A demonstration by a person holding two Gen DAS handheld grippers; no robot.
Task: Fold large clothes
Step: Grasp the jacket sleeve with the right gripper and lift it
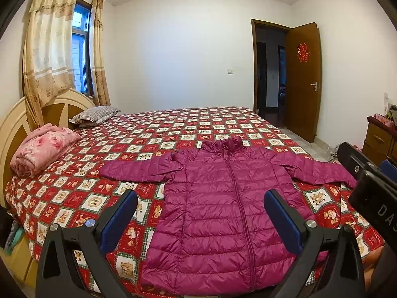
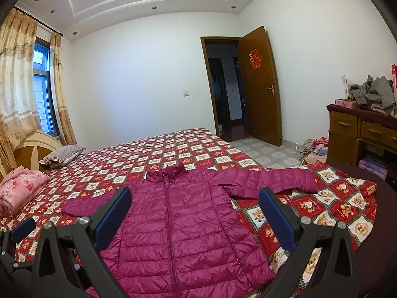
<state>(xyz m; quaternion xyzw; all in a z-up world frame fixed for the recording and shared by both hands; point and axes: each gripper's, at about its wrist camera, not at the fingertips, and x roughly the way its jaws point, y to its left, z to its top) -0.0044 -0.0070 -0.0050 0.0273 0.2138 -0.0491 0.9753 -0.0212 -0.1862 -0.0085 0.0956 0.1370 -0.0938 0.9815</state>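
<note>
With the magenta puffer jacket (image 1: 223, 198) spread flat, zipped, at twelve o'clock on the bed (image 1: 173, 124), both the left gripper (image 1: 201, 213) and right gripper (image 2: 194, 211), held wide apart and empty, are best lowered onto a sleeve first.

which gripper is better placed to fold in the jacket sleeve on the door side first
Right. The right gripper hangs open with the magenta quilted puffer jacket's door-side sleeve just ahead; the left gripper faces the jacket's body.
</note>
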